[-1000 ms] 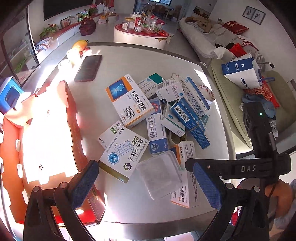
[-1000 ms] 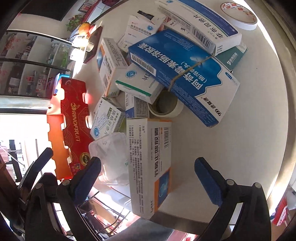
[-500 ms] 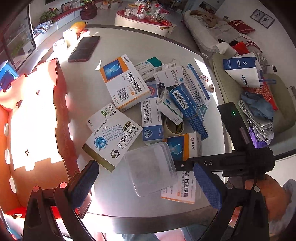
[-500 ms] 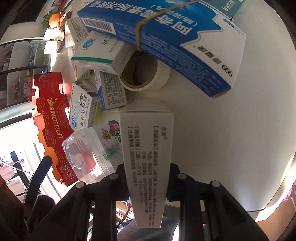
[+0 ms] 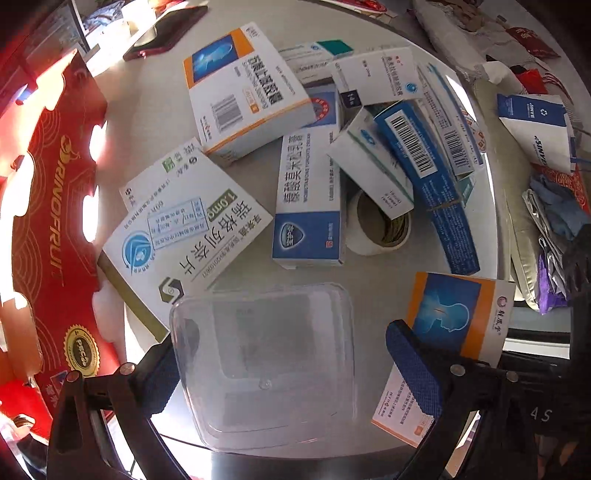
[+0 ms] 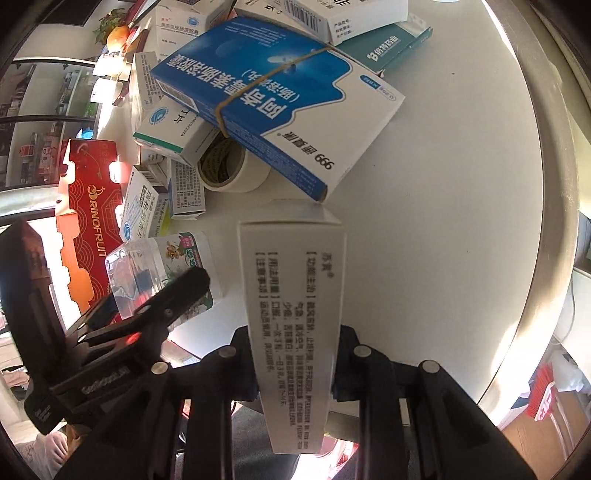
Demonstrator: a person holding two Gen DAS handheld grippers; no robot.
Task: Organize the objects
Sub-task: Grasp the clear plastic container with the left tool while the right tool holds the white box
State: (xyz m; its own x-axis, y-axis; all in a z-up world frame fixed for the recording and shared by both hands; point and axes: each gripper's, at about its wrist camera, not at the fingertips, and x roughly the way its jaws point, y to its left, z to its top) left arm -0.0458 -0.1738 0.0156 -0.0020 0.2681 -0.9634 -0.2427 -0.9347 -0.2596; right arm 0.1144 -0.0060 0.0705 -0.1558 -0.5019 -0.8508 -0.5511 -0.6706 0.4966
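A clear plastic container (image 5: 266, 369) lies near the front edge of the round white table (image 5: 373, 284). My left gripper (image 5: 284, 332) hangs open over it, a blue pad on each side; whether the pads touch it I cannot tell. My right gripper (image 6: 293, 332) is shut on a white medicine box (image 6: 291, 266) and holds it on its long edge above the table (image 6: 461, 184). The left wrist view shows that box's orange and blue face (image 5: 454, 321) just right of the container. In the right wrist view a left finger (image 6: 177, 295) crosses the clear container (image 6: 155, 258).
A heap of medicine boxes (image 5: 306, 192) fills the middle of the table, with a roll of tape (image 5: 376, 229) under them. A big blue and white box with a rubber band (image 6: 273, 107) lies beyond the held box. A red fruit carton (image 5: 48, 221) stands at the left. A phone (image 5: 166, 33) is at the far side.
My right gripper shut on the white box and tipped it up on its edge. My left gripper came down and in, and now straddles the clear container.
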